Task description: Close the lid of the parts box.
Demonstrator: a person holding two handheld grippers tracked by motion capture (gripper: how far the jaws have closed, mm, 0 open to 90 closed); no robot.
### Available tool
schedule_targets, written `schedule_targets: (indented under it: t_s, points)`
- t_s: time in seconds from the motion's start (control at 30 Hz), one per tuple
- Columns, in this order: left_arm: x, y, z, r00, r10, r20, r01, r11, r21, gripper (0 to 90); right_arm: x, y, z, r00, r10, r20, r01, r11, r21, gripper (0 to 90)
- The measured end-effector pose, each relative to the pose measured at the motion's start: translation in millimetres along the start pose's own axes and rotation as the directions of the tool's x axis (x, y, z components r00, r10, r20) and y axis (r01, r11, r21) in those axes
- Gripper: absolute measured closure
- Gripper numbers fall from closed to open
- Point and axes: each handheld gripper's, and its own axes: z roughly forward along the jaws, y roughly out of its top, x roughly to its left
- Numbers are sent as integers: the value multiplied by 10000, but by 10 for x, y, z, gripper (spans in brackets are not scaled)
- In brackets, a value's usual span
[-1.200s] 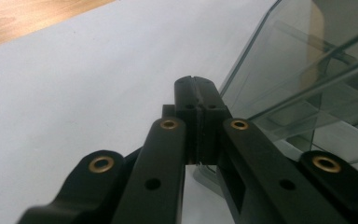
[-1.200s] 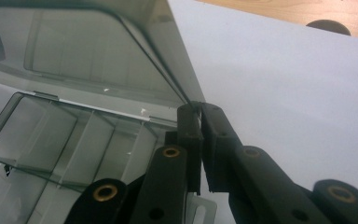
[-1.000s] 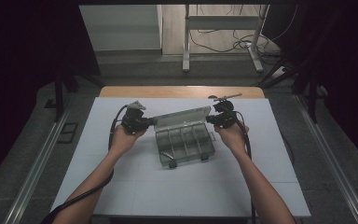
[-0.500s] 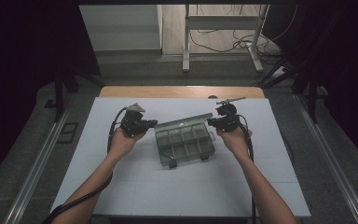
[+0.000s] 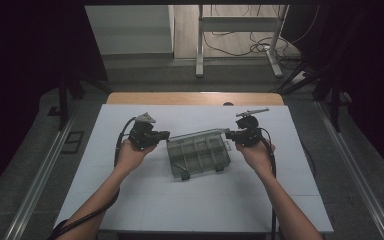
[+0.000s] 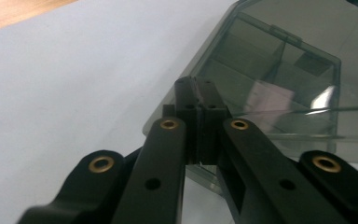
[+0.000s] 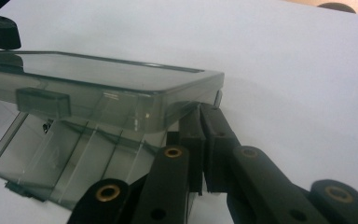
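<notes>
A smoky clear compartment box (image 5: 197, 159) lies mid-table, its hinged lid (image 5: 197, 135) half raised over it. My left gripper (image 5: 166, 134) is shut, its tips (image 6: 196, 86) resting against the lid's left corner (image 6: 270, 60). My right gripper (image 5: 228, 134) is shut too, its tips (image 7: 204, 112) tucked under the lid's right corner (image 7: 107, 74). Nothing is pinched between either pair of jaws. A latch tab (image 7: 42, 100) sticks out of the lid's front edge. The box's dividers (image 7: 98, 149) show through the plastic.
The box sits on a white table (image 5: 130, 200) with a wooden strip (image 5: 195, 98) along its far edge. A metal frame (image 5: 240, 45) and cables lie on the floor beyond. Dark surroundings flank both sides.
The lid has tipped lower toward the box. Both grippers have come slightly nearer and down with it, the right one more so.
</notes>
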Motion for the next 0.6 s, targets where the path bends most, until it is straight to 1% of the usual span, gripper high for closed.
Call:
schedule_targets:
  t_s: [0.13,0.37,0.4,0.5,0.57,0.6]
  points:
    - [-47,-16,-11,10000,-17,57,17,10000,0,897,9,-46,-32,10000,-58,-34,58,10000,72,871]
    - [-120,-47,-50,9999,9,154,-9,10000,23,897,10,-137,-72,9995,-4,-312,9,9998,186,876]
    - [-127,-53,-58,9998,59,169,-59,10000,37,897,8,-150,-77,9994,-30,-350,38,9997,226,878]
    - [-156,-77,-82,9998,18,218,-18,10000,38,897,4,-188,-85,9989,14,-468,0,9996,290,882]
    - [-182,-101,-92,9996,-50,262,49,10000,49,896,-4,-210,-89,9986,-54,-521,75,9991,409,883]
    - [-190,-111,-95,9996,-15,291,13,10000,62,897,-6,-222,-90,9986,-55,-520,76,9991,409,885]
